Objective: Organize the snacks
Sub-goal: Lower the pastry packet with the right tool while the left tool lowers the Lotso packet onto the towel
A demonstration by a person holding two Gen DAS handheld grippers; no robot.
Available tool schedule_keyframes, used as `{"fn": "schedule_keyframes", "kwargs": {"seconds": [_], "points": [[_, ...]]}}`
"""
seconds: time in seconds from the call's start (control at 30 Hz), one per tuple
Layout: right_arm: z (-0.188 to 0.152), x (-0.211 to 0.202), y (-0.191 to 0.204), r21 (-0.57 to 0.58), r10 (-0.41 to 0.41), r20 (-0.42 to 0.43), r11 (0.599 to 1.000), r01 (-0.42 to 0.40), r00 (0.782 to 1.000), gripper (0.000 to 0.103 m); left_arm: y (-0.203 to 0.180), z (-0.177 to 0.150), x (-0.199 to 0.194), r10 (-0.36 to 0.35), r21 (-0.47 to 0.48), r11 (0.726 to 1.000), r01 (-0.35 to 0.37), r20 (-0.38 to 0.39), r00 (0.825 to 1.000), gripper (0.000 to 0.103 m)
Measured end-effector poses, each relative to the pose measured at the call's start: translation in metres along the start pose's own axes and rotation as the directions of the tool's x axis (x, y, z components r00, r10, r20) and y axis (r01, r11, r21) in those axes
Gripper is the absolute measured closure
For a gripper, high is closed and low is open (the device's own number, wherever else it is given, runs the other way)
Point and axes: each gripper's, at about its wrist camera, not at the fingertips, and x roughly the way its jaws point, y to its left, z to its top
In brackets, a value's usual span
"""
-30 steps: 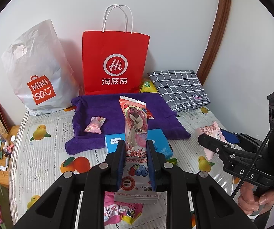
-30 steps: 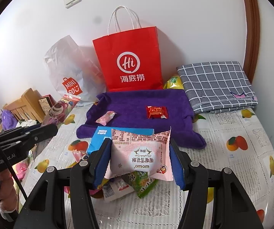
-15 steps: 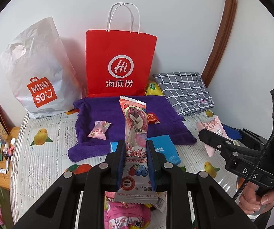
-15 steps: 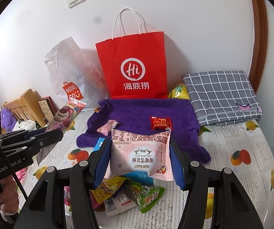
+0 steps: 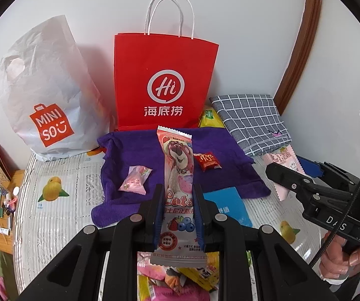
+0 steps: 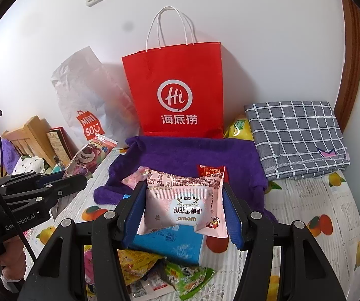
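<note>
Looking along the left gripper (image 5: 177, 213): fingers (image 5: 158, 215) pinching a long pink bear-print snack (image 5: 178, 175), held upright above the fruit-print bed (image 5: 62, 215). Beyond, purple towel (image 5: 134, 150) spread flat, carrying a small pink candy (image 5: 135, 180) left and a red packet (image 5: 207, 161) right, apart from each other. Blue box (image 5: 230, 205) just beside the towel's near edge. Red paper bag (image 5: 165, 82) upright against the wall, white Miniso bag (image 5: 42, 92) to its left, folded checked cloth (image 5: 250, 120) to its right. Loose wrappers (image 5: 180, 278) piled below the fingers. Turning to the right view: right gripper (image 6: 182, 210) with fingers (image 6: 133, 213) clamping a pink pillow pack (image 6: 183, 200) by its sides, print upside down, held over the blue box (image 6: 167, 243) and the towel's (image 6: 192, 153) near edge. Red packet (image 6: 210, 169) partly hidden behind the pack. Left gripper (image 6: 62, 178) at far left, bear snack (image 6: 89, 158) tilted in it. Yellow and green wrappers (image 6: 155, 271) heaped below.
</note>
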Motion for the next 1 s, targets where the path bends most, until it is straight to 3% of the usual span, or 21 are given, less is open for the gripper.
{"fn": "schedule_keyframes", "kwargs": {"seconds": [0.5,1.0], "points": [[0.031,0.032,-0.013,-0.031,0.008,-0.007,0.999,-0.009,1.000,0.045,0.012,0.028,0.033,0.021,0.010,1.000,-0.021,-0.032,0.999,0.082],[0.057,0.083,-0.054,-0.009,-0.022,-0.041,1.000,0.022,0.999,0.045,0.054,0.047,0.089,0.044,-0.039,0.998,-0.048,-0.096,0.994,0.082]]}}
